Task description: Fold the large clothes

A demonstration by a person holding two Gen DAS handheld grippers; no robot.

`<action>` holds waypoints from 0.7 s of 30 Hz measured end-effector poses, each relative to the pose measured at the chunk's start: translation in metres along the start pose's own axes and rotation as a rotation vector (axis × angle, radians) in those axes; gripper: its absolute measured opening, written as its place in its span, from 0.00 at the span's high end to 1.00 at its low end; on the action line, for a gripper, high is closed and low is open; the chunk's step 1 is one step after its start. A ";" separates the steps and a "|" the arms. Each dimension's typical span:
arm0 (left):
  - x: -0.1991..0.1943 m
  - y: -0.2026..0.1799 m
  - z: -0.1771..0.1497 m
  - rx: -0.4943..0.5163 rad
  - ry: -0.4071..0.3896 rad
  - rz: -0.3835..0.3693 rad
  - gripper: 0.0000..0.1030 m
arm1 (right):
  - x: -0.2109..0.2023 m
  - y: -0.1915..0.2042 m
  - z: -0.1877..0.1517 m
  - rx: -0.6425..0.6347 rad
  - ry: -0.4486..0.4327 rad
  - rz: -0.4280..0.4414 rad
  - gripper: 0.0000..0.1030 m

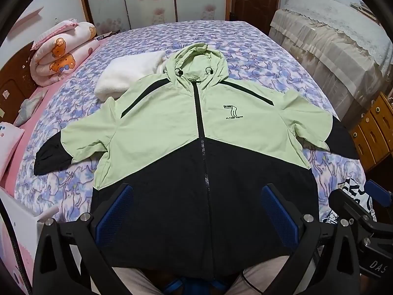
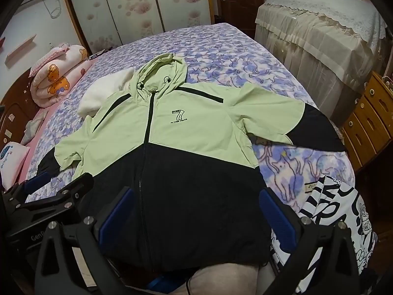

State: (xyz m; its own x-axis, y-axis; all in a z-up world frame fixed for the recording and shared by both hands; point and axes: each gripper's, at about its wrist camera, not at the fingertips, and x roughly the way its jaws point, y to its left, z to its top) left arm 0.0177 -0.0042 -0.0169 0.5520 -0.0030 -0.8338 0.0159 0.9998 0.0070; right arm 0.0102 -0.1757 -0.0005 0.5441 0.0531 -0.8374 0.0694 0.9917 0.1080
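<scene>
A large hooded jacket, light green above and black below, lies spread face up on the bed, zipped, sleeves out to both sides, hood far from me. It also shows in the right wrist view. My left gripper is open and empty, hovering over the black lower front near the hem. My right gripper is open and empty over the same lower part, a little to the right. The right gripper shows at the right edge of the left wrist view; the left gripper shows at the left of the right wrist view.
The bed has a purple patterned sheet. A white fluffy garment lies under the jacket's left shoulder. A rolled pink quilt sits far left. A black-and-white printed cloth lies near right. Wooden drawers stand right of the bed.
</scene>
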 end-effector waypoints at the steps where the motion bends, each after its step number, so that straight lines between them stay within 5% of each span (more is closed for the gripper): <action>1: 0.001 0.001 0.000 0.000 -0.001 0.001 0.00 | 0.000 0.000 0.000 -0.002 0.001 0.000 0.01; 21: 0.016 0.017 0.017 -0.012 0.018 0.006 0.00 | 0.013 -0.004 0.009 0.006 -0.009 0.005 0.01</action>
State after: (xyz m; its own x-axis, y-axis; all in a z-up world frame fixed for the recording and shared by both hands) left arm 0.0408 0.0120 -0.0203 0.5370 0.0035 -0.8436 0.0028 1.0000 0.0059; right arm 0.0243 -0.1795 -0.0071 0.5519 0.0566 -0.8320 0.0715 0.9908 0.1148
